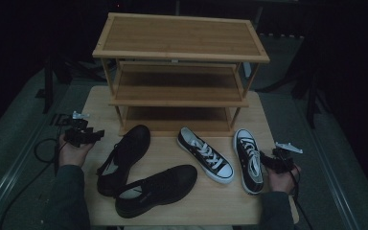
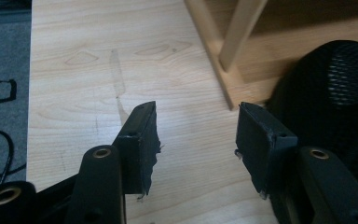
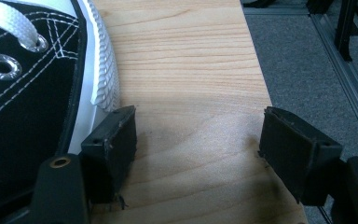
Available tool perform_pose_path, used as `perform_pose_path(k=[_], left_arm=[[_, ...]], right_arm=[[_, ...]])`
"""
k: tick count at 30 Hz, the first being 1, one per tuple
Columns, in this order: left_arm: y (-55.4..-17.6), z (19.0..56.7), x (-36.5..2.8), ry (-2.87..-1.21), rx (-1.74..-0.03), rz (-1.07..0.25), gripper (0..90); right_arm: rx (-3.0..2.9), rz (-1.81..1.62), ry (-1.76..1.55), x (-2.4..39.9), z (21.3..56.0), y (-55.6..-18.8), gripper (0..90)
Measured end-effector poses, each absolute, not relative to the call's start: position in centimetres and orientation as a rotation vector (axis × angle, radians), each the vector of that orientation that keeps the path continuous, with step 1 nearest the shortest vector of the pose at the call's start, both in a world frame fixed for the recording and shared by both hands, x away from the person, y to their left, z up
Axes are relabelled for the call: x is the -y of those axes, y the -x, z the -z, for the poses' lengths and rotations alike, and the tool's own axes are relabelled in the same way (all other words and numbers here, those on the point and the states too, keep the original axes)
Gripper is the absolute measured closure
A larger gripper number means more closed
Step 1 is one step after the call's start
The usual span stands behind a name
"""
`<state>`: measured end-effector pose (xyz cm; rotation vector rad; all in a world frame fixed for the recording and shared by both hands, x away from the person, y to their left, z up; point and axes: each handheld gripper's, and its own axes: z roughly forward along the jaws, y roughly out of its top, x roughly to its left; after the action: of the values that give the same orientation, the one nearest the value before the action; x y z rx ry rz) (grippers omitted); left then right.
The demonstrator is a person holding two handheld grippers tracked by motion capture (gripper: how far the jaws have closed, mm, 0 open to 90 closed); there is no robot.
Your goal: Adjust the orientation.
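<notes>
Two black mesh shoes (image 1: 124, 155) (image 1: 158, 189) lie on the left half of the wooden table (image 1: 220, 203). Two black-and-white canvas sneakers (image 1: 205, 154) (image 1: 249, 160) lie on the right half. My left gripper (image 1: 96, 134) is held at the table's left edge, open and empty (image 2: 196, 126) over bare wood, with a black shoe's toe (image 2: 335, 88) just right of its jaws. At the right edge, my right gripper (image 1: 270, 160) is open and empty (image 3: 199, 126), its left finger (image 3: 114, 140) right beside the sneaker's white sole (image 3: 103, 65).
A three-tier bamboo shoe rack (image 1: 179, 52) stands at the back of the table with bare shelves; its leg (image 2: 240, 30) shows ahead of the left gripper. Grey carpet (image 3: 303, 60) and cables (image 1: 40, 148) lie beyond the table's sides.
</notes>
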<state>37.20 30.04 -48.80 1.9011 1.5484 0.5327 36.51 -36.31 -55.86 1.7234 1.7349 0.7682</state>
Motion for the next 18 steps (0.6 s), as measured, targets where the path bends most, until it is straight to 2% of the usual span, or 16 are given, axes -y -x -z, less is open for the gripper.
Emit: perform_pose_path(k=[18], left_arm=[[-35.1, 46.5, -28.6, -1.907, -1.448, -0.507, 46.8]], right_arm=[[-1.734, -0.769, -1.724, 36.3, 55.9, -36.5, 27.1]])
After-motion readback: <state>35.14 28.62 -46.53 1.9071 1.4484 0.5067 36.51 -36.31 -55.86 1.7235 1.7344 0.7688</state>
